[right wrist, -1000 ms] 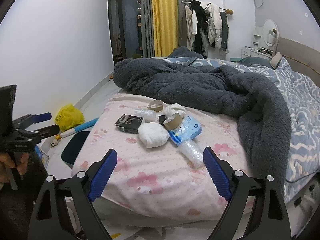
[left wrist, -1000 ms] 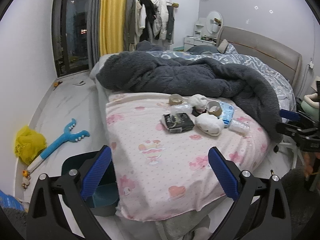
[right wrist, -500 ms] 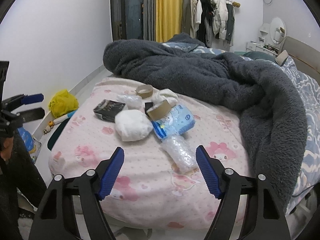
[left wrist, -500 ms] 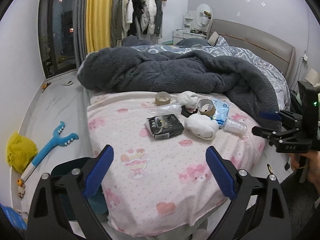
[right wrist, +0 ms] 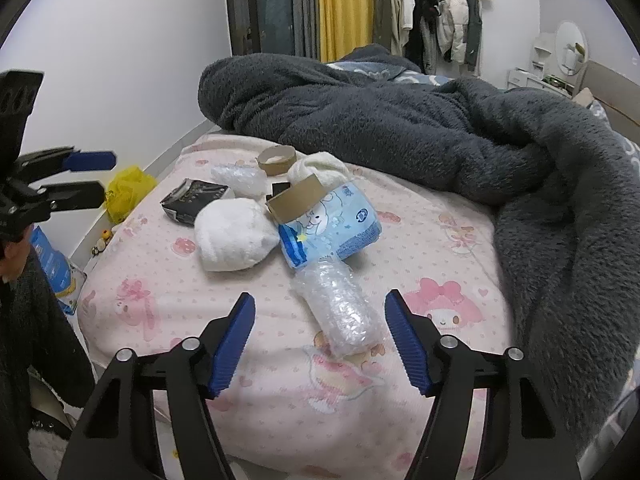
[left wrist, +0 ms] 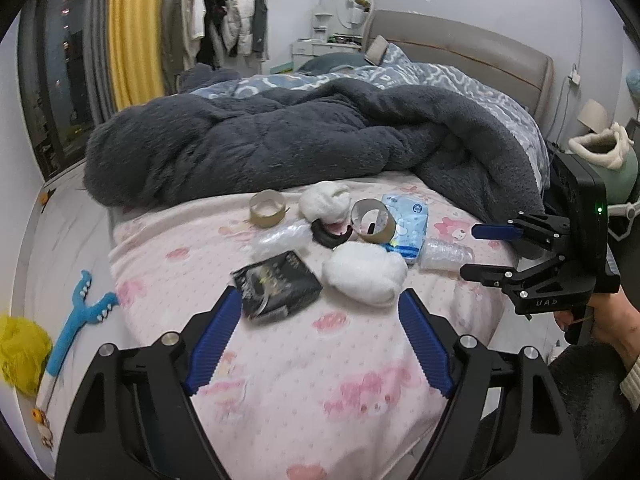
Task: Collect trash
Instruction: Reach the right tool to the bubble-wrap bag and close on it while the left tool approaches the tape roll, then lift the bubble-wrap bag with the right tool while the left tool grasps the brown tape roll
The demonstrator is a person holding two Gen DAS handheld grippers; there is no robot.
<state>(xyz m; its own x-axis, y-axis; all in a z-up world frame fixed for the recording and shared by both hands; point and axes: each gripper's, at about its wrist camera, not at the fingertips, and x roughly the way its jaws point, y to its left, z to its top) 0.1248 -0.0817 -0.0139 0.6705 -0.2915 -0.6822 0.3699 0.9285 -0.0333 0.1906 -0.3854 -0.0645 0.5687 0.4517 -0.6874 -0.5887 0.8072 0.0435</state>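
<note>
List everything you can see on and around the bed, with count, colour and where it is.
cardboard tape cores: two, brown, far side of the trash pile
black packet: one, black, nearest the left tool
white wads: two, white, pile centre and far side
tissue pack: one, light blue, right of the pile
bubble wrap rolls: two, clear, one ahead of the right tool, one by the black packet
blanket: one, dark grey, heaped across the bed
bedsheet: one, pink print
yellow bag: one, on the floor
blue toy: one, on the floor
left tool: jaws closing, nothing between them
right tool: jaws closing, bubble wrap just ahead, untouched
</note>
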